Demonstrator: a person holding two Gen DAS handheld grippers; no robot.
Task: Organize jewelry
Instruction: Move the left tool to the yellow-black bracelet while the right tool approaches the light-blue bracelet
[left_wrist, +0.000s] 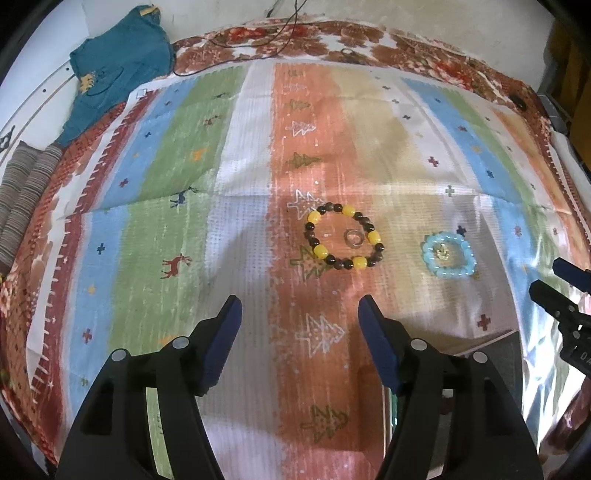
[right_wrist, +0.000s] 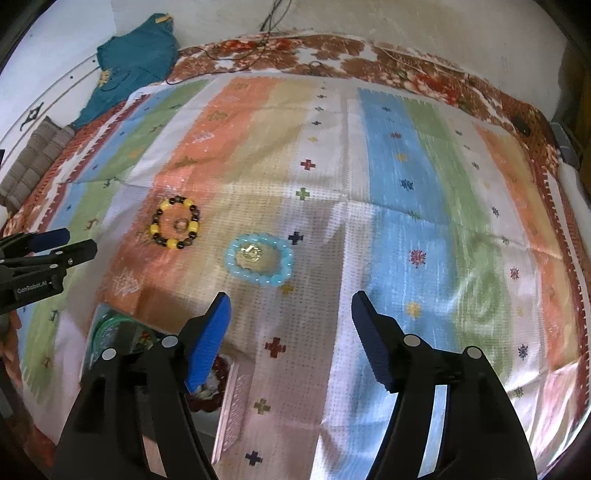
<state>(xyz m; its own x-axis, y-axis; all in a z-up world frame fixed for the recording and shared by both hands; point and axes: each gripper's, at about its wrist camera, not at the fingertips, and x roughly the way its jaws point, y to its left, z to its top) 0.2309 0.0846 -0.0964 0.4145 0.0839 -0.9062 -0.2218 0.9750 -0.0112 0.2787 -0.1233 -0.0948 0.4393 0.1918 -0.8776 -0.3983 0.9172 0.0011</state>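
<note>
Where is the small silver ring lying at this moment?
The silver ring lies on the striped cloth inside the yellow and dark bead bracelet, ahead of the open left gripper; the light blue bracelet is to its right.

A striped cloth (left_wrist: 236, 155) covers a floral blanket (left_wrist: 295, 38) beside white wall (right_wrist: 406, 18)

The left gripper (left_wrist: 300, 314) has thick black plastic arms, round silver screws and dark blue ridged pads (left_wrist: 376, 343). The right gripper (right_wrist: 291, 314) has the same black arms, silver screws and brighter blue bumpy pads (right_wrist: 208, 343). White letters on the left gripper's black body read "GenRobot.AI".
</note>
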